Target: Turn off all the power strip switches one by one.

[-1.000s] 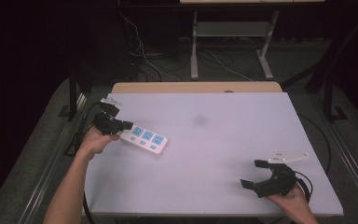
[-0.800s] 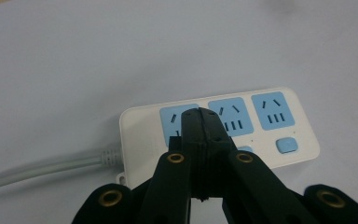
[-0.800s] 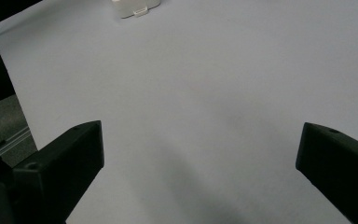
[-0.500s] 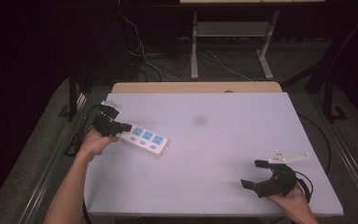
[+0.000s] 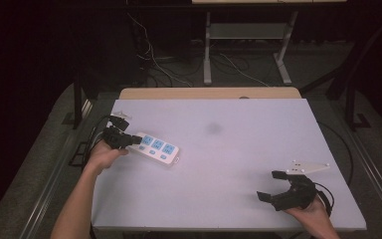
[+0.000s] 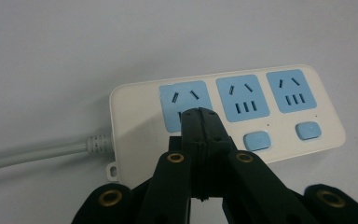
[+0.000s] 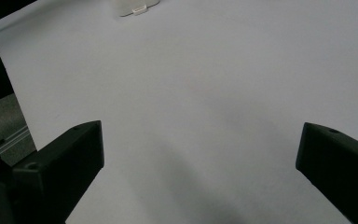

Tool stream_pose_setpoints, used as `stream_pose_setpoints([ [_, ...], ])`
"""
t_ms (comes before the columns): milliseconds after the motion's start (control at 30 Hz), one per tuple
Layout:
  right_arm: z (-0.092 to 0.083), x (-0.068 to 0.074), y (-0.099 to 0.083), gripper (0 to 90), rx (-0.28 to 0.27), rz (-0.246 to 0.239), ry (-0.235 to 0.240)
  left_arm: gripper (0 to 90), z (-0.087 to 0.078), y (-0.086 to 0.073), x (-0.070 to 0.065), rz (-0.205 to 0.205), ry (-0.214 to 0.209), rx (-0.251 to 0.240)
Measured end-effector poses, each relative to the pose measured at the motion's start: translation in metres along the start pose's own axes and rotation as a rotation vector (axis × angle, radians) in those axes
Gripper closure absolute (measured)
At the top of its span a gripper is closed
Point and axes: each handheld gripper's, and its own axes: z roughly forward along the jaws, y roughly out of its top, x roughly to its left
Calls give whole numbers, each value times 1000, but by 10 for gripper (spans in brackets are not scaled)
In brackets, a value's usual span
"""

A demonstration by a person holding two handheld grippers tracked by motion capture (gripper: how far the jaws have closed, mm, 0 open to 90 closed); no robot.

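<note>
Scene: We see a white tabletop (image 5: 238, 149) under a fixed overhead camera, a person's forearms reaching in from the near edge, a claw in each hand.

Power strip: A white three-outlet power strip (image 5: 155, 147) with blue socket faces lies flat on the left part of the tabletop, its grey cord (image 6: 32, 154) trailing off the end nearest the left hand.

Left claw: In the left gripper view the left claw (image 6: 200, 116) has its jaws pressed together with no gap between them, tips over the strip at the lower edge of the first blue socket (image 6: 186, 105), about where that socket's switch should sit. We judge it is pressing or touching there rather than gripping; whether the tips actually bear on the plastic we cannot tell.

Right claw: The right claw (image 5: 274, 185) hovers near the front right corner of the tabletop, well apart from the strip, jaws spread wide and holding nothing.

Handling: We judge the strip to be a rigid, light plastic body with a smooth, somewhat slippery shell, likely to skid on the bare tabletop under a sideways push.

Where to hold: The long side edges look the safest grip, across the narrow width; the stiff cord collar (image 6: 98, 142) would tug the strip around.
</note>
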Motion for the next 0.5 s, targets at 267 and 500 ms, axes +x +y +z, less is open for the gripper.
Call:
stream_pose_setpoints([
  [267,1,0,0,7,4,-1,1,891,8,-6,-1,-4,-8,8],
  [500,1,0,0,7,6,-3,-2,892,13,-8,-2,-1,-11,18],
])
